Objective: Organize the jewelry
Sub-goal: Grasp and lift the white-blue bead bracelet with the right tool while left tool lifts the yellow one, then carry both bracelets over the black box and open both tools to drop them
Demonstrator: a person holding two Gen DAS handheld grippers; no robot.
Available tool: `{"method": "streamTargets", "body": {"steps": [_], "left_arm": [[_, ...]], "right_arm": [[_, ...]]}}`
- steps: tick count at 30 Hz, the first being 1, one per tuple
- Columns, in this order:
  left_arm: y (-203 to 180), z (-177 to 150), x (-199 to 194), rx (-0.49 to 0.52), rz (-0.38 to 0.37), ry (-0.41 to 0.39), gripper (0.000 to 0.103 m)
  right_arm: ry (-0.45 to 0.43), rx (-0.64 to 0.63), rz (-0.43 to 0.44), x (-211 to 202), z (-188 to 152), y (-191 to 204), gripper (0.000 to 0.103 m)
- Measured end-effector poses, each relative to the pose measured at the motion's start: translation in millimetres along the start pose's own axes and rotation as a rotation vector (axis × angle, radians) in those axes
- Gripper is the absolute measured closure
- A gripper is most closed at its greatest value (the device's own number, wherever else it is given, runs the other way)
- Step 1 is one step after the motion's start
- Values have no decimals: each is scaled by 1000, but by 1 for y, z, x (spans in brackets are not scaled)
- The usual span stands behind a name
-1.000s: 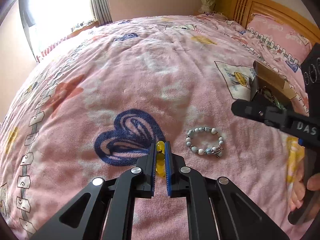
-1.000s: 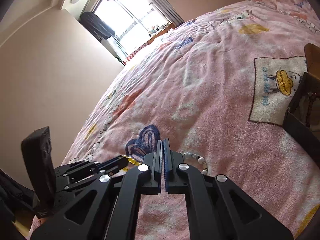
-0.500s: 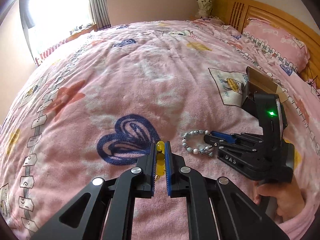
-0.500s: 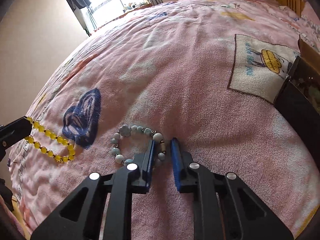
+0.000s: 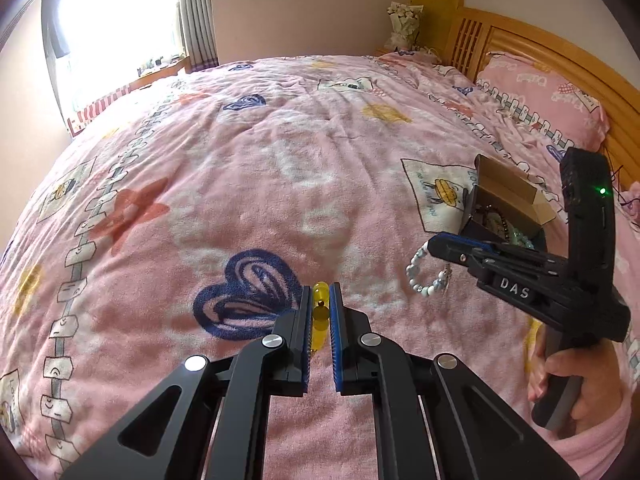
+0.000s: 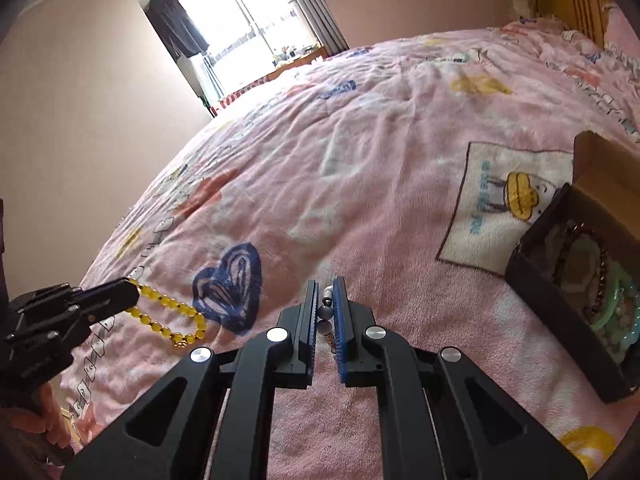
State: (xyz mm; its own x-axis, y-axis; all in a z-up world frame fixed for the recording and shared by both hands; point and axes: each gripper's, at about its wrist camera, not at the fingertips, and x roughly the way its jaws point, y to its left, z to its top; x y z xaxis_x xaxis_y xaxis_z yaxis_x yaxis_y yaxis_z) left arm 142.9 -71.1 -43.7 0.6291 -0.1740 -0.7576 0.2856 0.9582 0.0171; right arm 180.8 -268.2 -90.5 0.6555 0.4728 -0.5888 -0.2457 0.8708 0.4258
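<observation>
Two bracelets held above the pink bed

The left gripper (image 5: 320, 312) is clamped on a yellow bead bracelet (image 6: 168, 314); the right gripper (image 6: 325, 308) is clamped on a pale bead bracelet (image 5: 426, 276), hanging clear of the blanket (image 5: 280, 168), beside the open jewelry box (image 6: 560, 312).

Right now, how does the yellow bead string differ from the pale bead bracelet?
The yellow bead string has clear yellow beads; the pale bead bracelet has whitish and light blue ones. The yellow one trails onto the pink blanket from the left claw; the pale one hangs from the right claw. Both are pinched by shut claws.
</observation>
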Motion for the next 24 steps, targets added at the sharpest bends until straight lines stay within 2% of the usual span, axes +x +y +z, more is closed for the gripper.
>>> {"method": "streamTargets", "body": {"steps": [6,10,13,17,24], "left_arm": [[-13,10,-7,22,-11,-16,94],[-27,18,-9,43,-17,-29,94],[-41,25,-9,60,-23,-36,94],[-61,33,-7,66,-66,-33,94],[-107,50,1,131,-89,-38,94]], "right_arm": [[-127,33,0,-61,21,-18,94],[-194,51,-46,-95,28,-36,94],[-224,87,-54,-112,29,-55,94],[-253,133,-73,-129,29,-78,94],[-267,176,-92,-142,26,-101,94]]}}
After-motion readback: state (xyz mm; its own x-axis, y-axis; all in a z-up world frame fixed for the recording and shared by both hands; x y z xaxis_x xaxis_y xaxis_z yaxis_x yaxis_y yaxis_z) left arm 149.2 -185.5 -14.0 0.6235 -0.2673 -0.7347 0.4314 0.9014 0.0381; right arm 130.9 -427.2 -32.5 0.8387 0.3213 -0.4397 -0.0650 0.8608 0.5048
